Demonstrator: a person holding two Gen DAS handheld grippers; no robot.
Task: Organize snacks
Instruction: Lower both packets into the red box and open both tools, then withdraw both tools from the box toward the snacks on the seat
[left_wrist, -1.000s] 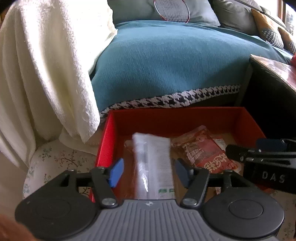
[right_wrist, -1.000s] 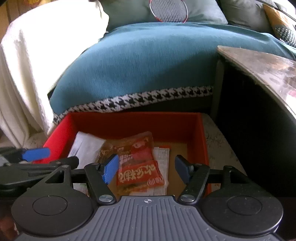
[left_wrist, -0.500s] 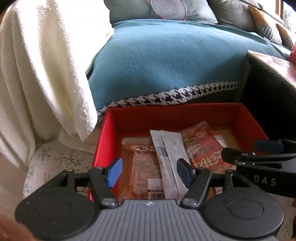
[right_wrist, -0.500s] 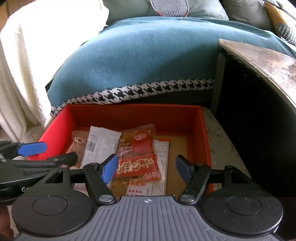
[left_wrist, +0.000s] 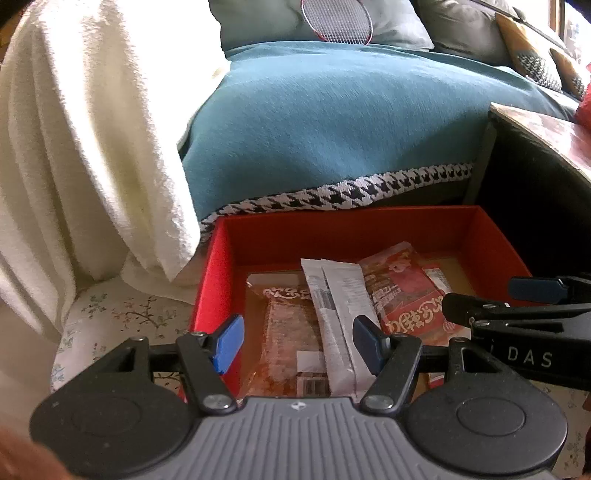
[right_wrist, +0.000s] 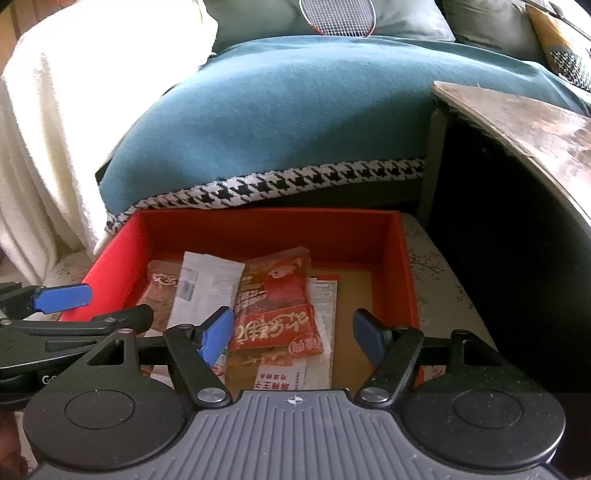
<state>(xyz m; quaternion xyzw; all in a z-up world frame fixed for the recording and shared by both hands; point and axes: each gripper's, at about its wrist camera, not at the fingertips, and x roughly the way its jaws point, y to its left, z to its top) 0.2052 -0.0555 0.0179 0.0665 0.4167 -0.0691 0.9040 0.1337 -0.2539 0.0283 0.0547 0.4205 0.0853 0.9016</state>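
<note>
- Down below both grippers, a red box (right_wrist: 258, 236) sits on a flowered cushion (left_wrist: 122, 314), right beside a sofa under a teal blanket (left_wrist: 332, 129) with a houndstooth hem.
- Inside the box the snacks lie flat: an orange packet (left_wrist: 284, 332) at the left, a white packet (left_wrist: 343, 295) partly over it, a red packet (right_wrist: 277, 314) to their right, and a white printed packet (right_wrist: 325, 299) under the red one.
- The left gripper (left_wrist: 297, 341) hangs over the near left part of the box, jaws apart and empty, above the orange and white packets without touching them.
- The right gripper (right_wrist: 293, 332) hangs over the near right part, released too; its jaws have just been opening, with nothing pinched between them and the red packet lying below.
- A cream towel (left_wrist: 74, 147) drapes at the left, a racket (right_wrist: 336, 16) rests on grey cushions behind, and a dark desk (right_wrist: 517, 122) stands at the right.
</note>
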